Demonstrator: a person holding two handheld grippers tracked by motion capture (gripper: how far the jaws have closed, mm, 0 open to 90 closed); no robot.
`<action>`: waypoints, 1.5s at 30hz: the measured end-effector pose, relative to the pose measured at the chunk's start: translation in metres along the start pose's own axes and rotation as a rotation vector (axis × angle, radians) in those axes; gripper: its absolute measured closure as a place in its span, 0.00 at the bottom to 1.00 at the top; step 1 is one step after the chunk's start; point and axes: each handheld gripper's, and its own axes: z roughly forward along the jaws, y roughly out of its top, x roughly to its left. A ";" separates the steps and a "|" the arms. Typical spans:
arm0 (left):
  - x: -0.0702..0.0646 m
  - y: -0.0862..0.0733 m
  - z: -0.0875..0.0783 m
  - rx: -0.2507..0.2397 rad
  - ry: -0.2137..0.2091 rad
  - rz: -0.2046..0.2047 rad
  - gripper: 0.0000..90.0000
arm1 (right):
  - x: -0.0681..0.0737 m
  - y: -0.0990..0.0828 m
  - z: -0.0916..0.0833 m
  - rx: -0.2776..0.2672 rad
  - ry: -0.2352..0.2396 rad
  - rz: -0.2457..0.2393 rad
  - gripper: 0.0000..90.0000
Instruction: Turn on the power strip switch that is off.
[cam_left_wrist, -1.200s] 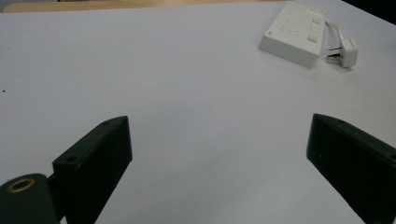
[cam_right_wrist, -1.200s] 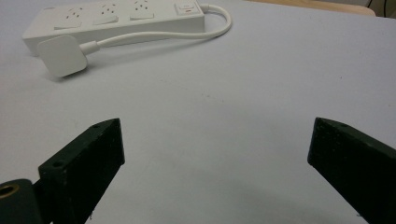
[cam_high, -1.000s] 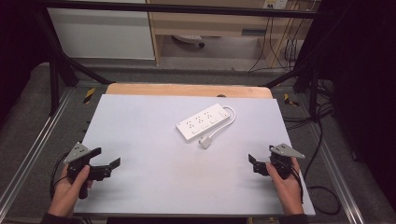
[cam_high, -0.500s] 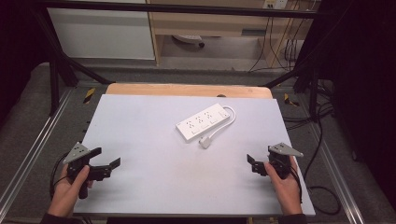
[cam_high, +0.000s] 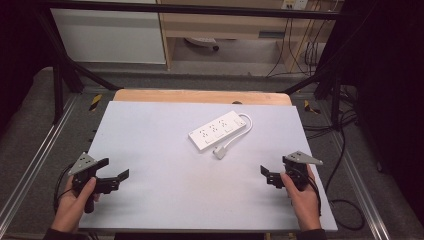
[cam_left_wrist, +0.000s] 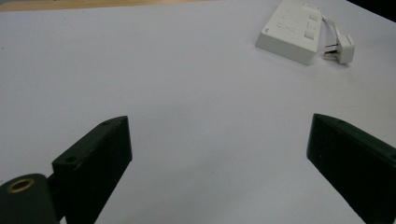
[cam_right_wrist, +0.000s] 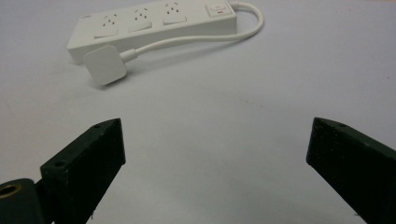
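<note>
While both hands sit low at the near edge of the counter (cam_high: 150, 130), neither pair of tongs is gripping anything. Left tongs (cam_high: 111, 172) are spread wide, jaws well apart with bare white surface between them, held by the left hand (cam_high: 75, 202) at the near left corner. Right tongs (cam_high: 267, 176) are the same deal, jaws spread and nothing between them, held by the right hand (cam_high: 302, 195) at the near right corner.

Moving outward, the power strip (cam_high: 217, 131) lies flat around the middle of the counter, a bit toward the far side, angled so one end points far-right. It's white with a row of sockets on top. Its cable (cam_high: 246, 125) comes off the far-right end, loops round and runs back along the near side of the strip. The plug (cam_high: 219, 152) at the end rests on the counter just beside the strip's near-left part, not plugged in.

From the left gripper view the strip (cam_left_wrist: 292, 30) is up in the far right corner, well apart from the jaws. From the right gripper view it (cam_right_wrist: 149, 25) is ahead and to the left, with the plug (cam_right_wrist: 105, 64) nearest, still well clear of the jaws.

Beyond the counter's far edge there's a wooden strip (cam_high: 200, 96), then floor and a dark frame.
</note>
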 end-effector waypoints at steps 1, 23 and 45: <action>0.000 0.000 0.000 0.000 0.000 0.000 0.07 | 0.003 0.002 0.000 -0.005 0.003 -0.004 0.05; 0.000 -0.001 0.000 0.010 -0.001 -0.002 0.07 | 0.015 0.029 0.013 0.008 0.006 -0.041 0.04; -0.004 -0.001 0.003 0.018 -0.001 0.026 0.08 | 0.030 0.066 0.041 -0.005 -0.007 -0.035 0.08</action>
